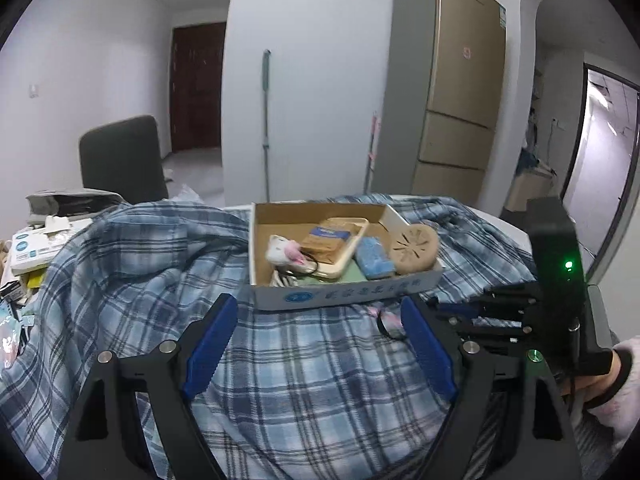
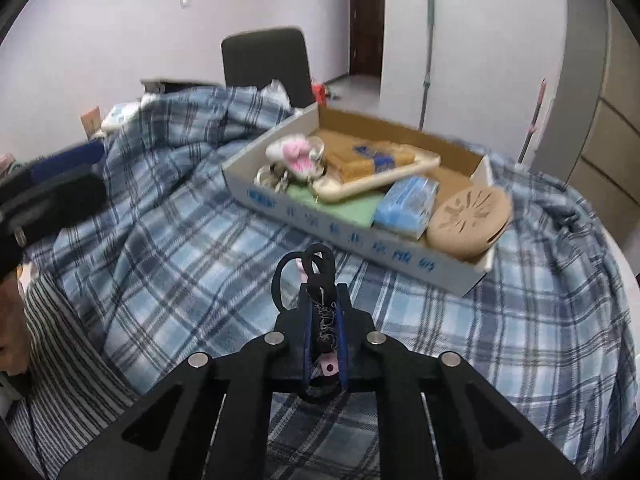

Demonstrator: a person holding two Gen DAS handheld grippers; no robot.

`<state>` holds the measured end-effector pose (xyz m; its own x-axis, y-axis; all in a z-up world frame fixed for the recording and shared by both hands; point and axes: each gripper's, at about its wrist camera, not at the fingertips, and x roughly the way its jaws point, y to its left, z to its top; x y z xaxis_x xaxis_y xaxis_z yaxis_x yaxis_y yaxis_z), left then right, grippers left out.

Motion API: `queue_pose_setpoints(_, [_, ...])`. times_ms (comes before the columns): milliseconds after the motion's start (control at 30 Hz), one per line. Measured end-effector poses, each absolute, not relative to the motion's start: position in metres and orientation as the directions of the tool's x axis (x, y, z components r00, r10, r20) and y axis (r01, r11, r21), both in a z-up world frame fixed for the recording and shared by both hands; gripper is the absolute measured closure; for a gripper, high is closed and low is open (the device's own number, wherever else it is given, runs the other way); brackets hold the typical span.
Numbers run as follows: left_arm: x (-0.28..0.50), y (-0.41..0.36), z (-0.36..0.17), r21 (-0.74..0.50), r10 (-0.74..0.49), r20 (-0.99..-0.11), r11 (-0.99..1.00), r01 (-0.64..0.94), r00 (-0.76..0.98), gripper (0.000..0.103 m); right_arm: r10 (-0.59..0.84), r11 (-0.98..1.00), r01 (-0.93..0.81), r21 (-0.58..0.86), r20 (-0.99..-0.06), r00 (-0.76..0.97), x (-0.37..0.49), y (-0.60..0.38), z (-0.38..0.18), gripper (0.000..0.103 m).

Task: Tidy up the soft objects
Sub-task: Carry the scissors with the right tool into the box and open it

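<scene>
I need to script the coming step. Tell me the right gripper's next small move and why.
Probably carry it forward over the cardboard box and open there. The right gripper is shut on a black elastic band, held above the plaid cloth just short of the box's near wall. A similar pink-trimmed item already lies inside. The left gripper is open and holds nothing.

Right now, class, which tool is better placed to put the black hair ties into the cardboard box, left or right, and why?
Right. The right tool is already shut on the black hair ties, close in front of the box. The left tool is open and holds nothing.
</scene>
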<state>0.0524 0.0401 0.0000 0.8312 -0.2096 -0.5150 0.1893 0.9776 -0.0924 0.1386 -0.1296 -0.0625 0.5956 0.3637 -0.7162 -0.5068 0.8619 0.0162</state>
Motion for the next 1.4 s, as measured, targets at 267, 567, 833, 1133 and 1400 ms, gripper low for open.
queue_pose_setpoints(267, [0.062,0.015,0.036,0.003,-0.174,-0.483,0.980,0.201,0.858,0.018,0.397,0.868,-0.497,0.024,-0.635,0.663,0.146,-0.133,-0.018,0.094])
queue_pose_setpoints(567, [0.105,-0.008,0.087,0.039,-0.113,-0.402,0.989,0.140,0.909,0.018,0.346,0.917,-0.399,-0.019,-0.458,0.818,0.172,-0.139,0.043,0.094])
queue_pose_setpoints(833, [0.149,-0.015,0.111,0.006,-0.076,-0.353,0.997,0.083,0.933,0.018,0.305,0.945,-0.327,0.019,-0.420,0.855,0.203,-0.141,0.043,0.094])
queue_pose_setpoints(1133, [0.183,-0.010,0.063,-0.041,-0.084,-0.458,0.996,0.074,0.885,0.018,0.262,0.957,-0.289,0.026,-0.503,0.824,0.230,-0.143,-0.004,0.094])
queue_pose_setpoints(1400, [0.196,-0.013,0.032,-0.023,-0.070,-0.521,0.997,0.068,0.851,0.018,0.255,0.957,-0.288,0.039,-0.591,0.766,0.248,-0.143,-0.035,0.091])
